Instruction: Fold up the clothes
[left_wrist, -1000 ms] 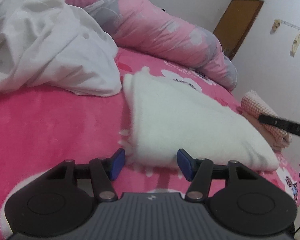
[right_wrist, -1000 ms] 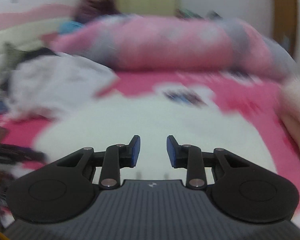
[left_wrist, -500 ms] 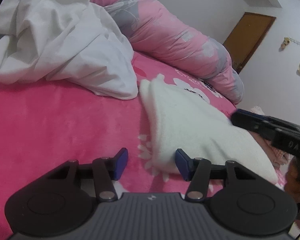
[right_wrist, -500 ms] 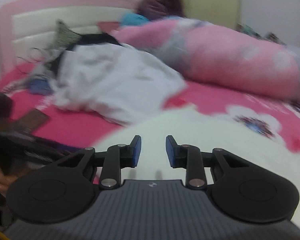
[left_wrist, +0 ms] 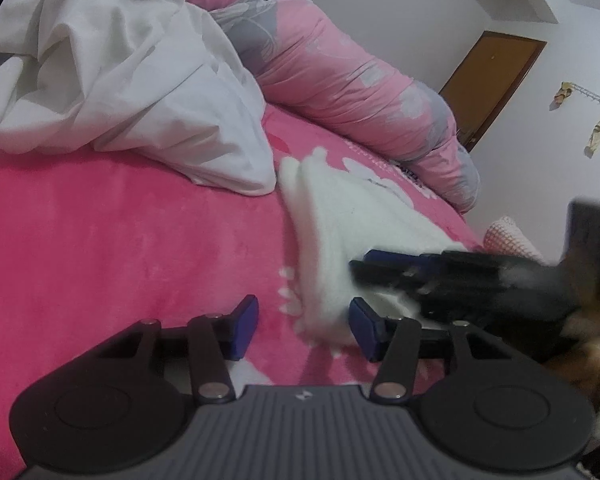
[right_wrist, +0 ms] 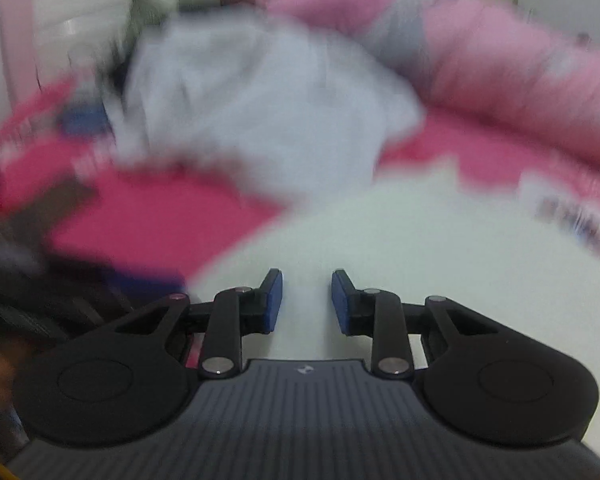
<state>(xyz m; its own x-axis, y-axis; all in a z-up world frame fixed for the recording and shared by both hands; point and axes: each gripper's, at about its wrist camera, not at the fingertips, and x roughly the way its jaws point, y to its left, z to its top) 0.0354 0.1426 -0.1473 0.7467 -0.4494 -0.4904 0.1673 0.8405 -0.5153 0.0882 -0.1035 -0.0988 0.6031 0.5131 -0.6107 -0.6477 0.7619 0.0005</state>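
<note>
Bed [left_wrist: 100, 248], pink cover: folded white towel [left_wrist: 340, 220] at its middle. Crumpled white shirt [left_wrist: 140, 92] just behind the towel. Left claw [left_wrist: 303, 328] spread, the towel's near corner between its pads, unpinched. Right claw [right_wrist: 306, 300] over the towel, slightly parted, empty.

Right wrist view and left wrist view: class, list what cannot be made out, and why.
- Right wrist view: crumpled white sheet and pink bolster smeared by motion blur.
- Left wrist view: right tongs blurred; whether they touch the white fluffy garment is unclear.
- Left wrist view: the garment's near right part is hidden behind them.
</note>
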